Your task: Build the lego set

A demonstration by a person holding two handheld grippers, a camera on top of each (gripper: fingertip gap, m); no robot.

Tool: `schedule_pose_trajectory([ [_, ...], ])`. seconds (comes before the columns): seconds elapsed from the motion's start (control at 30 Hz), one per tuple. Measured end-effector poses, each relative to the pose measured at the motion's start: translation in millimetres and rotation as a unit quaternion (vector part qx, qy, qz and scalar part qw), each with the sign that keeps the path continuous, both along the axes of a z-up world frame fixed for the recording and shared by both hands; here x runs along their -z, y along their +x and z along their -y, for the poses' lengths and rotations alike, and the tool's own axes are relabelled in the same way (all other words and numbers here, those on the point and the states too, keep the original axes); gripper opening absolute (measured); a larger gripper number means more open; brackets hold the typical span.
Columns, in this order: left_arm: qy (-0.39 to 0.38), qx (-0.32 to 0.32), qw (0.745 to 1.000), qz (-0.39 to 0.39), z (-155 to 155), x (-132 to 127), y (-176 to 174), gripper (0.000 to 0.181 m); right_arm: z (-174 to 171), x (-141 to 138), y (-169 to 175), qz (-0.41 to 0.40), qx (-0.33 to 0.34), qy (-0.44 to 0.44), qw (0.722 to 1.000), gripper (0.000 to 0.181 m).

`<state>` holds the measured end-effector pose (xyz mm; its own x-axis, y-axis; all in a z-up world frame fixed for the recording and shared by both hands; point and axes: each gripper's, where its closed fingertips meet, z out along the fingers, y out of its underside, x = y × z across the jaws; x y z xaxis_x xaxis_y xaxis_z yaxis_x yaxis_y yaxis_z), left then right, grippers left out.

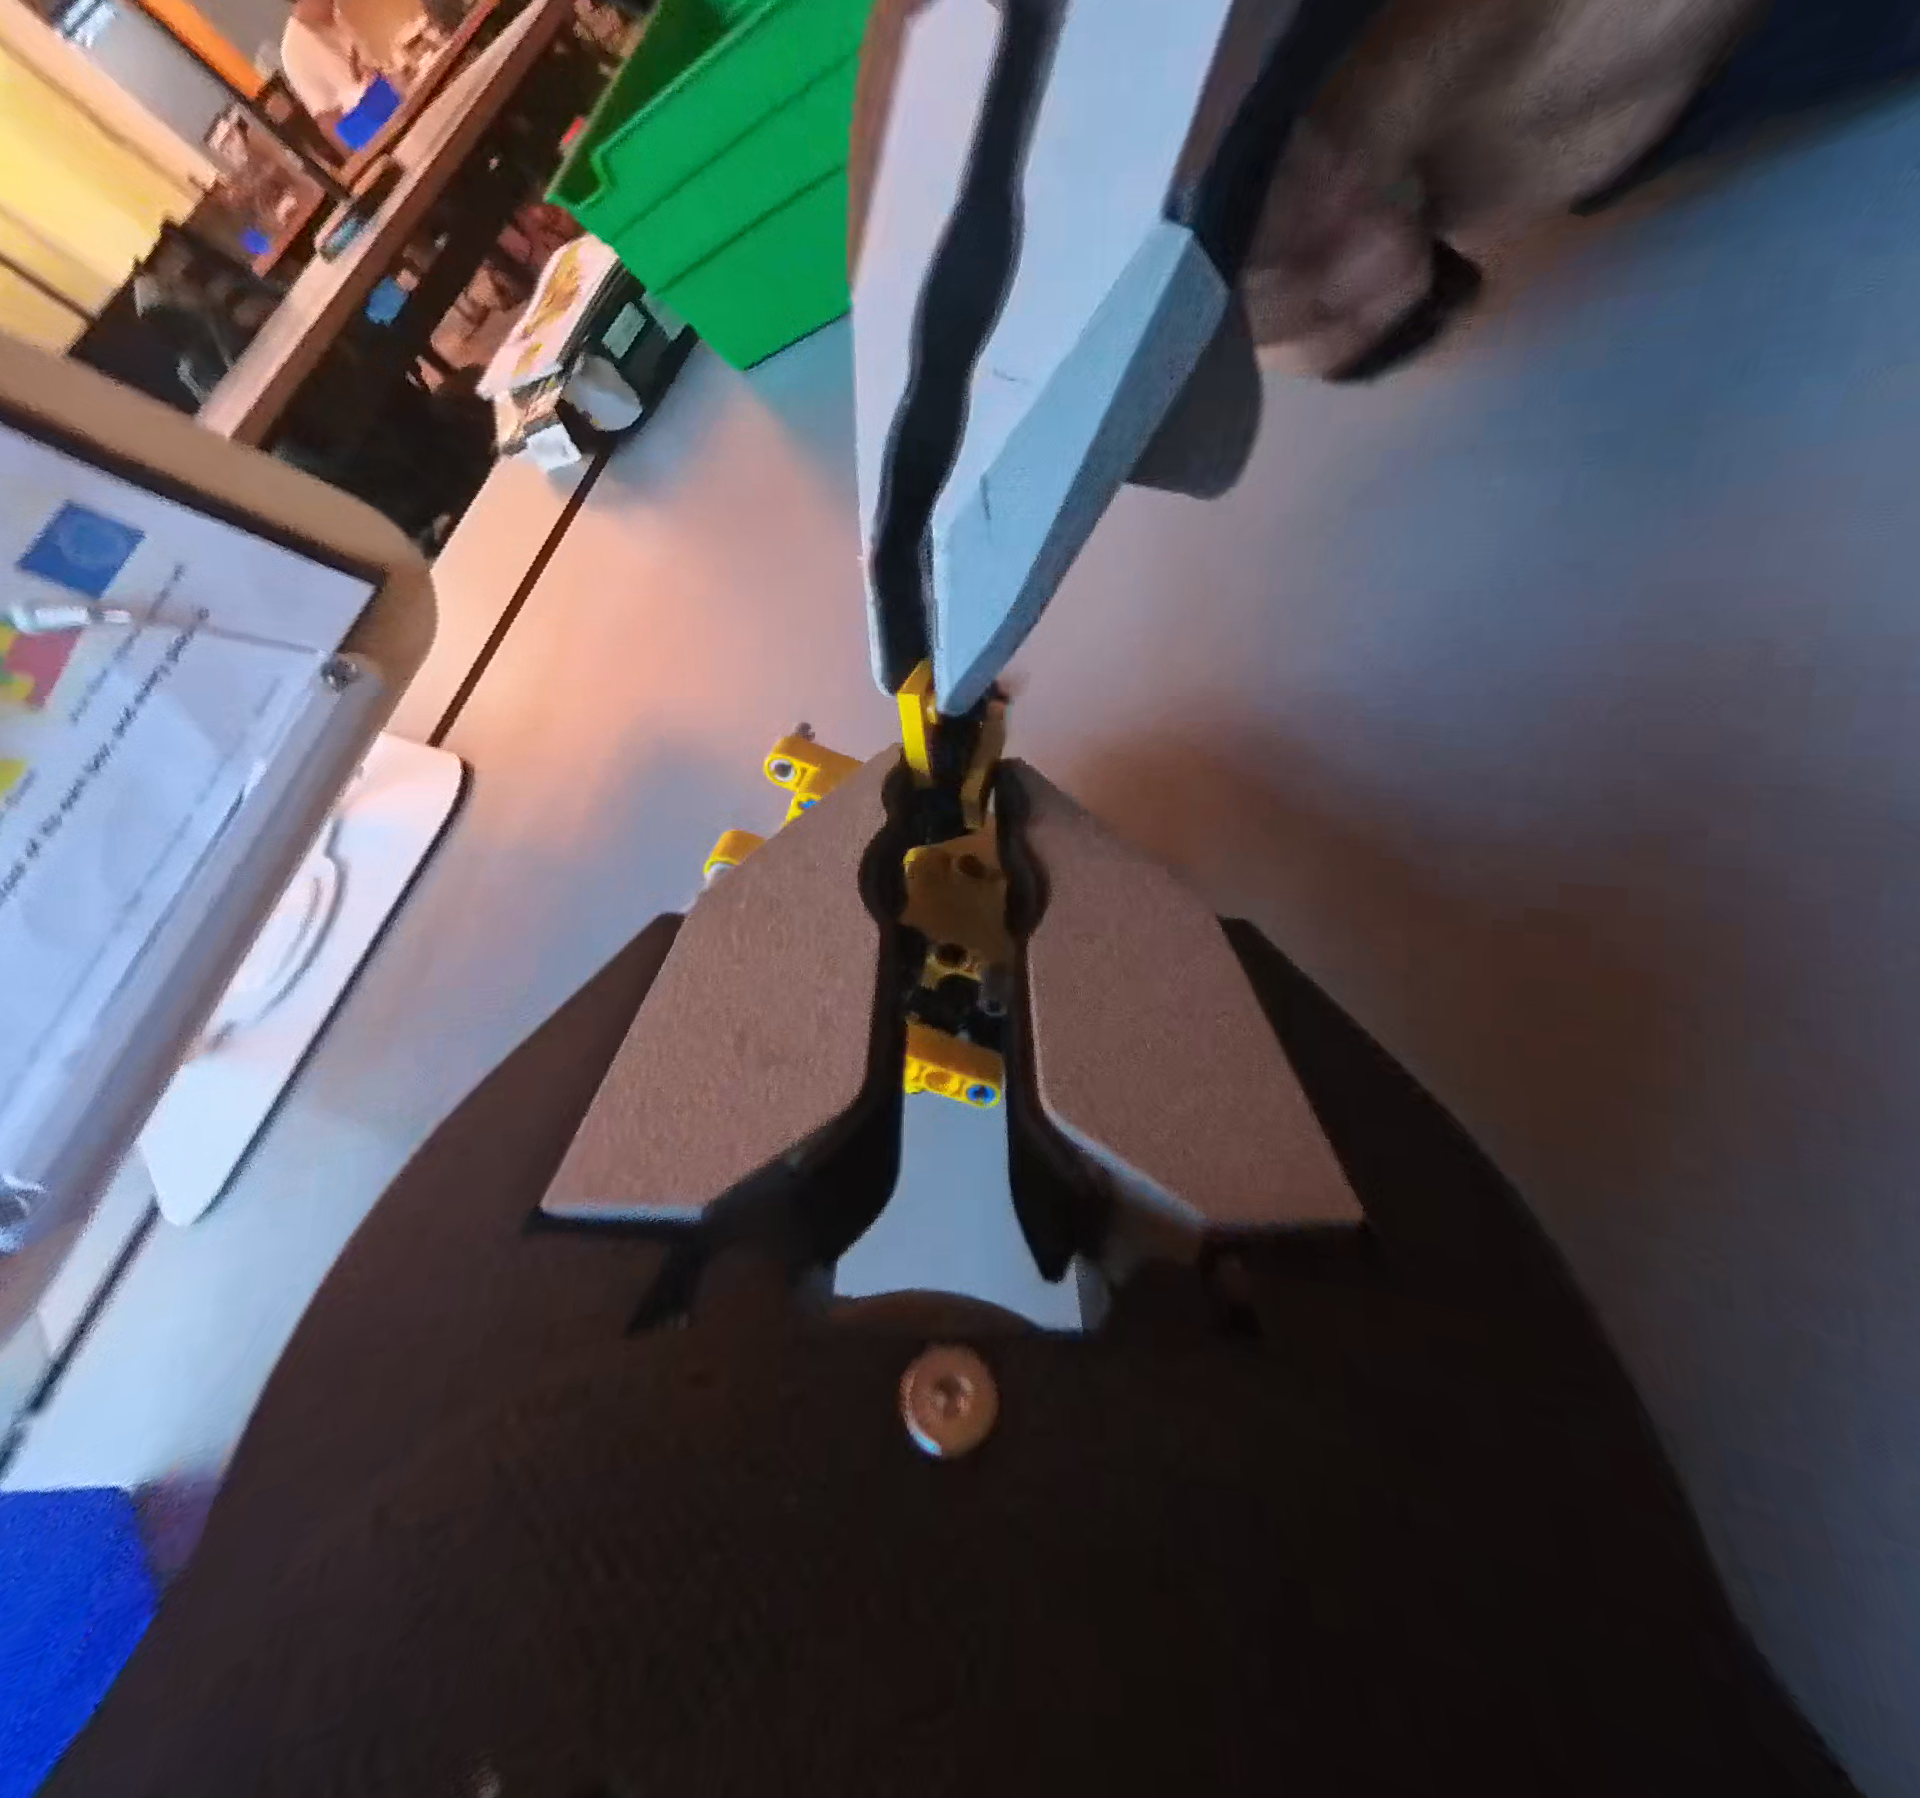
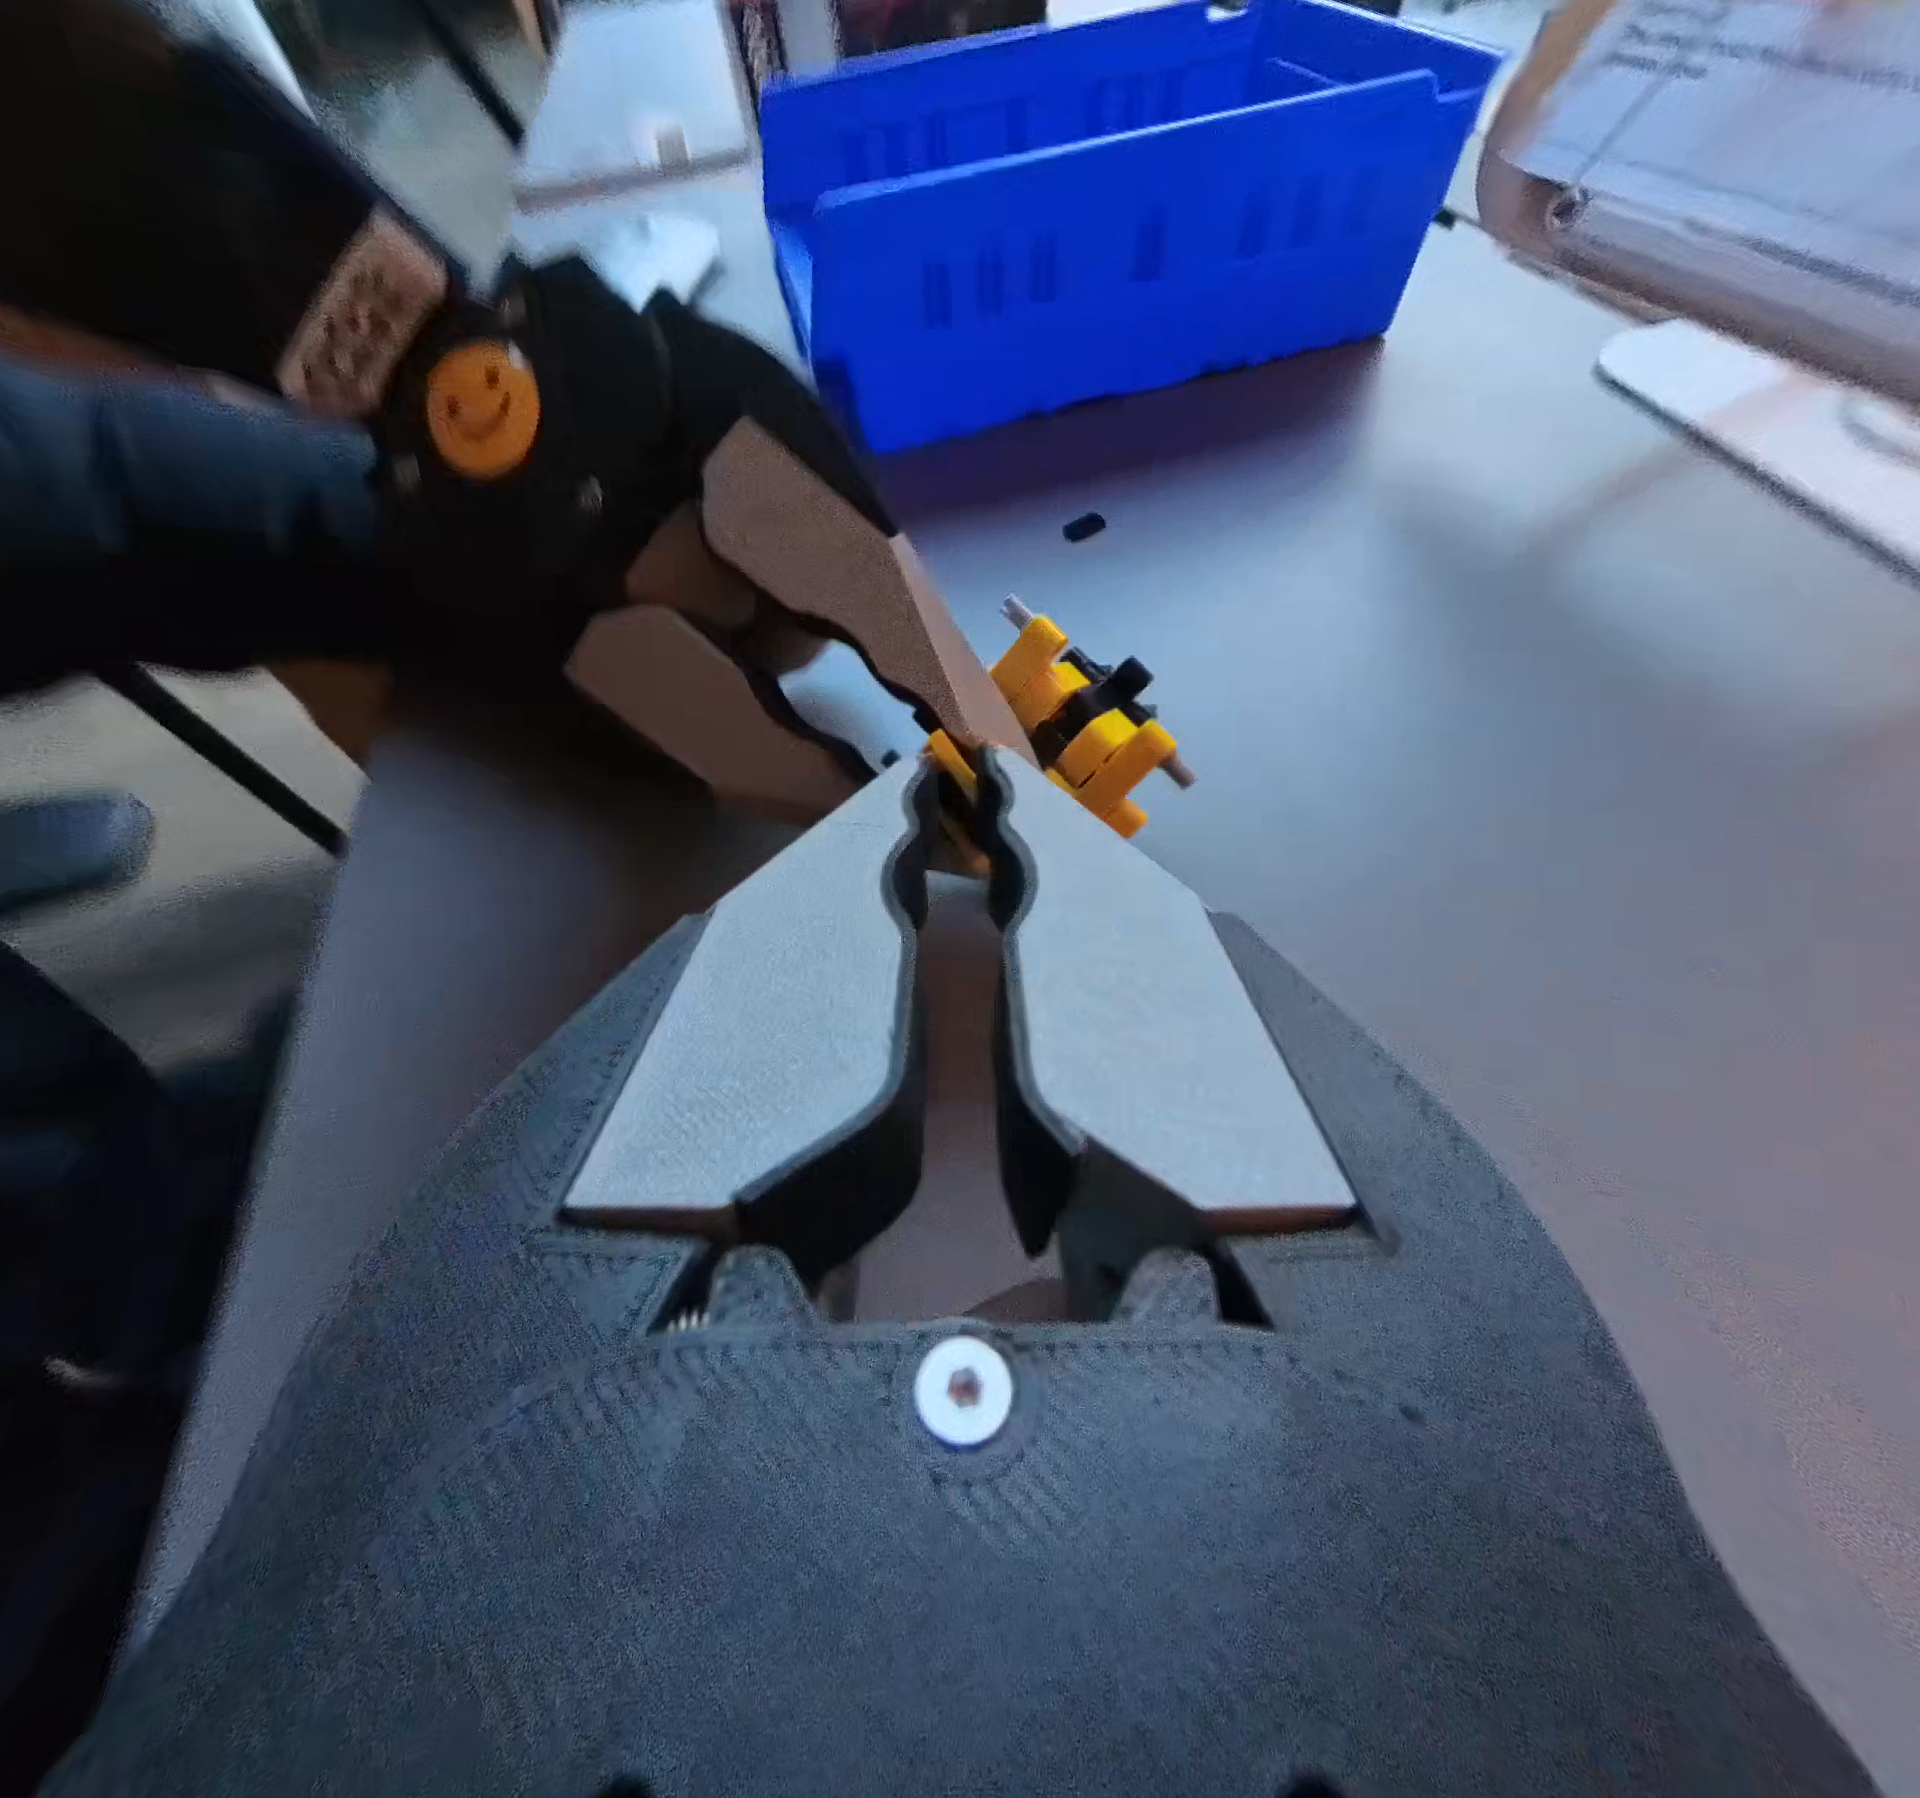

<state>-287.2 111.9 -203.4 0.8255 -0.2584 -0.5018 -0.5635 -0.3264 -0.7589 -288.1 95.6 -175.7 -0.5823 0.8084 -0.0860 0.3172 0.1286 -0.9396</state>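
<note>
Left tool (image 1: 948, 803) clamped on yellow-black lego assembly (image 1: 951, 891); right tool (image 2: 958, 782) pinching its yellow end piece (image 1: 916, 712). Blue bin (image 2: 1091, 252) near far surface (image 2: 1507, 761) edge.

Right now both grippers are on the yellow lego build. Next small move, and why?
Probably a short push of the right gripper toward the left gripper, seating the yellow piece it pinches. In the left wrist view that piece sits at the end of the yellow lego assembly clamped by the left gripper; whether it is fully seated is hidden, so keep the left grip steady.
</note>
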Motion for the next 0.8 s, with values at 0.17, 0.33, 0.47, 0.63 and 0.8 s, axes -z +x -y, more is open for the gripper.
schedule_pose_trajectory([
  [0.17,0.017,-0.018,0.998,-0.056,-3.5,3.1,0.5,0.009,-27.1,-0.1,-12.6,0.057,0.058,-0.163,0.983,0.000],
  [0.33,0.004,0.019,1.000,-0.023,-1.7,5.0,9.2,0.009,-3.3,-18.3,13.4,0.003,-0.060,-0.060,0.996,0.000],
  [0.47,-0.015,0.050,0.999,0.004,2.1,6.1,18.1,0.009,6.2,-6.0,16.6,-0.048,-0.059,0.138,0.987,0.022],
  [0.63,-0.028,0.056,0.998,-0.008,1.9,11.0,25.0,0.009,13.3,7.1,19.9,-0.054,-0.075,0.217,0.972,0.001],
  [0.8,-0.025,0.047,0.998,0.032,0.4,9.0,23.1,0.010,8.0,12.1,20.6,-0.041,-0.073,0.223,0.971,0.000],
])
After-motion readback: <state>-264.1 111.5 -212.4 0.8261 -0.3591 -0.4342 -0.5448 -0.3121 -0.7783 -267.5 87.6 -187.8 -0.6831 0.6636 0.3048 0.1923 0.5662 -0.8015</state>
